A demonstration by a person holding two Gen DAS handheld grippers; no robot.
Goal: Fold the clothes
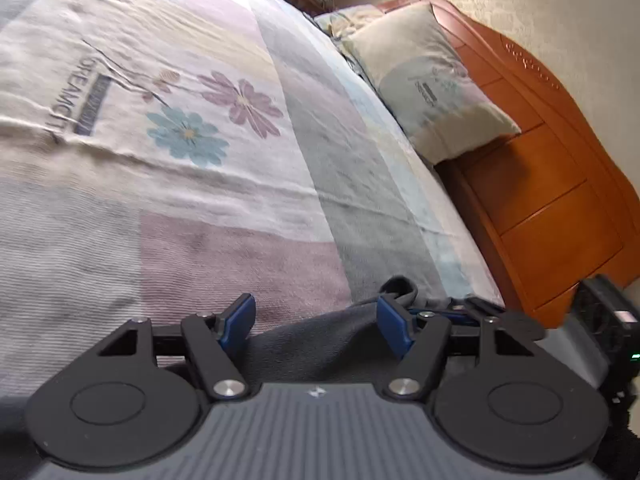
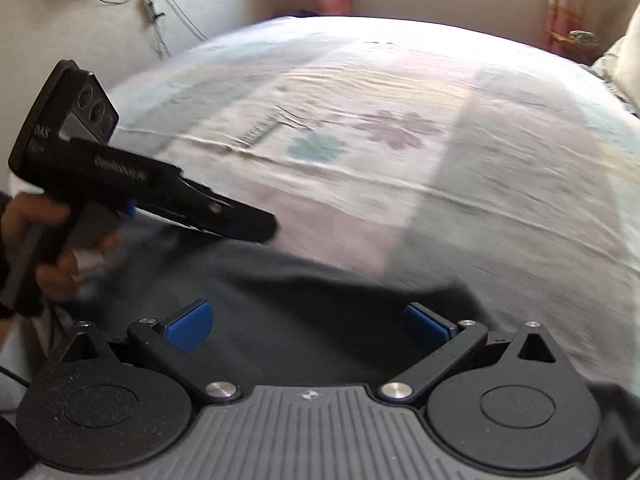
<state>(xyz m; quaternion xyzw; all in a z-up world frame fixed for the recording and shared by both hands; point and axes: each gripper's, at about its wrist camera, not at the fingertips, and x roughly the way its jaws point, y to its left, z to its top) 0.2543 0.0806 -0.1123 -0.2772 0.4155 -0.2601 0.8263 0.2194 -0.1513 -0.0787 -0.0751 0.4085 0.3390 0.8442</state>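
On the bed (image 2: 400, 80), the left gripper (image 1: 316, 326) hangs parted over a dark grey garment (image 2: 304, 312) at six o'clock; the right gripper (image 2: 308, 326) gapes above it, empty. Loose folds could bunch, spoiling any pinch.

left gripper (image 1: 316, 322) — black links | blue pads (image 1: 236, 320) | silver screws

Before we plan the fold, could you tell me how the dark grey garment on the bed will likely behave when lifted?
The dark grey garment looks soft and already rumples on the bedspread, so it will probably droop. It seems thin, likely light. Pushed, it may bunch rather than slide.
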